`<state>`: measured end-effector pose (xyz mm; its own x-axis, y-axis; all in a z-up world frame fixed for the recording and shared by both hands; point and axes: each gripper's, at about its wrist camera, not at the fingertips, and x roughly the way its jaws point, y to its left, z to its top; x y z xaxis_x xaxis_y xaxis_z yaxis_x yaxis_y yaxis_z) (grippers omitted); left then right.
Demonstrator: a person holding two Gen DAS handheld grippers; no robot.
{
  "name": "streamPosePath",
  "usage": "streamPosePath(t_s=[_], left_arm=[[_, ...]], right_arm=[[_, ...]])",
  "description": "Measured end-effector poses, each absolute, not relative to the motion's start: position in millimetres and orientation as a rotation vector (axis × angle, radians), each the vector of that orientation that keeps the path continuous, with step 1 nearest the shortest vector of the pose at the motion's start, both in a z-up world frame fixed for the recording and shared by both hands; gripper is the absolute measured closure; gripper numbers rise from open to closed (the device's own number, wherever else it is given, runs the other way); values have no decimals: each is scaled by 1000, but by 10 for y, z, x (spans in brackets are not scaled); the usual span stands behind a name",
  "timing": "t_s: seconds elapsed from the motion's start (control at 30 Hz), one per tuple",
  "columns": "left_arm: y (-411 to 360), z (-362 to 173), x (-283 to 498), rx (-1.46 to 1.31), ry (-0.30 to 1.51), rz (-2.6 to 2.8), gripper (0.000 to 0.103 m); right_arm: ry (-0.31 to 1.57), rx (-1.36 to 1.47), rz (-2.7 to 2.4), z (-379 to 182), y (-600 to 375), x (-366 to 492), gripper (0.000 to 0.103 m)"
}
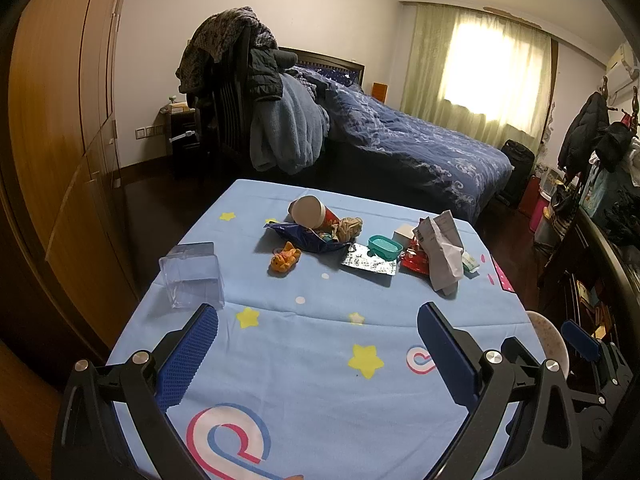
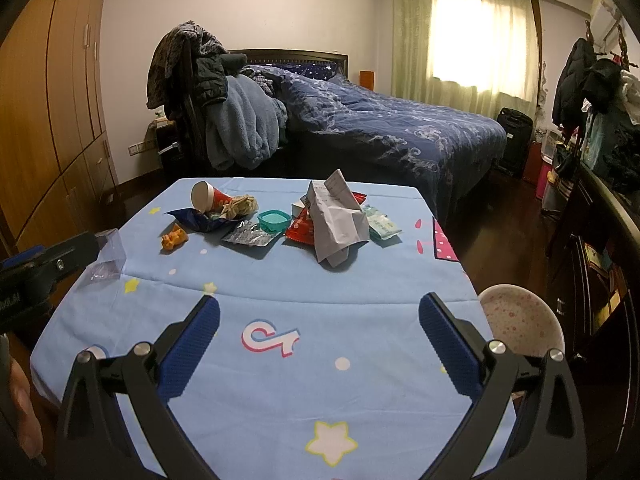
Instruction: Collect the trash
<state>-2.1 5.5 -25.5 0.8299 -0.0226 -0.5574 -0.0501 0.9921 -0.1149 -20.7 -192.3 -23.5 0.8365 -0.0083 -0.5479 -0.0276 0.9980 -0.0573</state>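
Trash lies in a row across the far half of the blue-clothed table (image 1: 304,364) (image 2: 280,392). A tipped red paper cup (image 1: 310,212) (image 2: 208,197) rests against a dark blue wrapper (image 1: 308,240) (image 2: 198,218) and crumpled brown paper (image 1: 350,227) (image 2: 242,204). Nearby are an orange wrapper (image 1: 284,260) (image 2: 174,238), a silver blister pack (image 1: 370,262) (image 2: 250,236), a teal tub (image 1: 384,246) (image 2: 274,220), a red packet (image 1: 414,260) (image 2: 302,228) and a crumpled grey paper bag (image 1: 442,252) (image 2: 336,220). My left gripper (image 1: 318,320) and right gripper (image 2: 320,306) hover open over the near cloth, both empty.
A clear plastic box (image 1: 192,276) (image 2: 106,258) stands at the table's left edge. A white speckled stool (image 2: 520,320) (image 1: 548,340) sits off the right corner. Behind the table are a clothes-draped chair (image 1: 248,92), a bed (image 1: 420,140), a wardrobe (image 1: 60,120) at left and cluttered furniture at right.
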Motion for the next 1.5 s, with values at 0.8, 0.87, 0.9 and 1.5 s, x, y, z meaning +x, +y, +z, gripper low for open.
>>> streamPosePath(t_s=[0.8, 0.87, 0.9, 1.5], left_arm=[[89, -216, 19, -134, 600, 12, 4], [88, -224, 19, -135, 601, 11, 4], [90, -214, 21, -134, 601, 12, 4], [104, -218, 32, -138, 605, 10, 4]], right_arm=[[583, -65, 12, -235, -1929, -205, 3], [583, -65, 11, -237, -1929, -204, 3], [584, -64, 12, -234, -1930, -203, 3], [594, -64, 16, -296, -1942, -212, 3]])
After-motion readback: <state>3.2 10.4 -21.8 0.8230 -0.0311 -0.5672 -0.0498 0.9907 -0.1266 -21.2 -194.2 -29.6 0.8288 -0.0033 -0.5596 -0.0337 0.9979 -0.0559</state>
